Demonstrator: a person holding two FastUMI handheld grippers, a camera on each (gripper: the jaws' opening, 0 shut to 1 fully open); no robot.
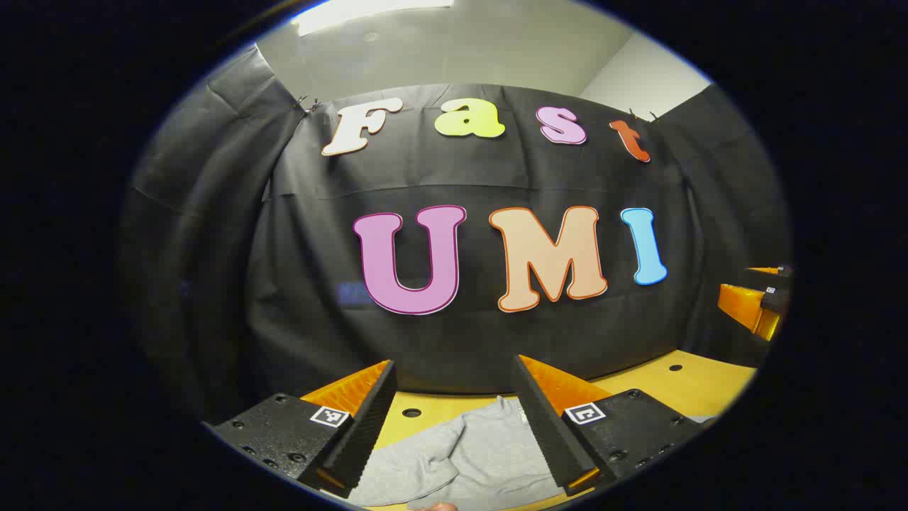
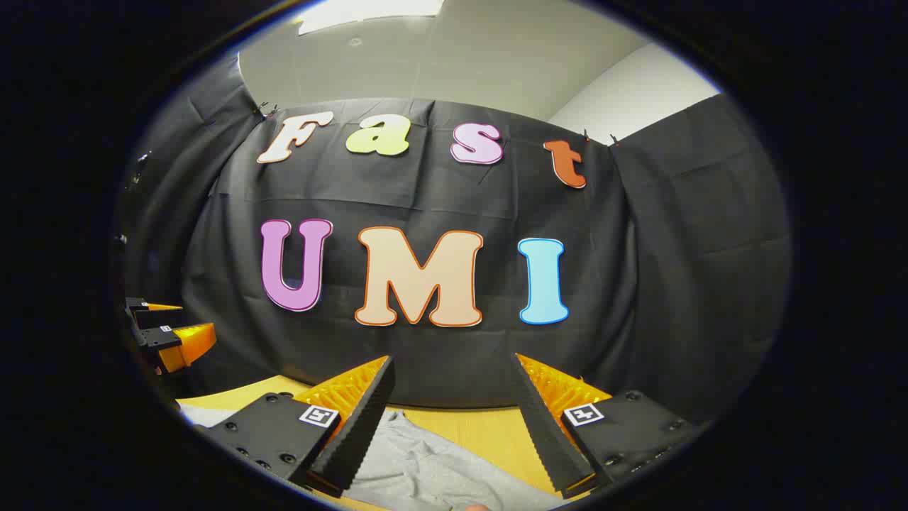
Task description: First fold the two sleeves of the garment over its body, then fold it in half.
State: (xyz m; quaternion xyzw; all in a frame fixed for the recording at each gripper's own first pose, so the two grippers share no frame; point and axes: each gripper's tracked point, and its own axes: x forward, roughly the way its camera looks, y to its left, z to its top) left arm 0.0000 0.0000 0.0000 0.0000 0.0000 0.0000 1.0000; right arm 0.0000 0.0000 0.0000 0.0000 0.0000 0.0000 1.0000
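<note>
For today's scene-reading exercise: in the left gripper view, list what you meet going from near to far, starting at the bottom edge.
Left gripper, open → grey garment lying between its fingers → wooden table → black cloth wall → ceiling.

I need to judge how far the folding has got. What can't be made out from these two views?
- Grey garment in the left gripper view: lower part cut off by the image edge, sides hidden behind the left gripper.
- In the right gripper view the right gripper covers the garment's edges, so sleeve positions are unclear.
</note>
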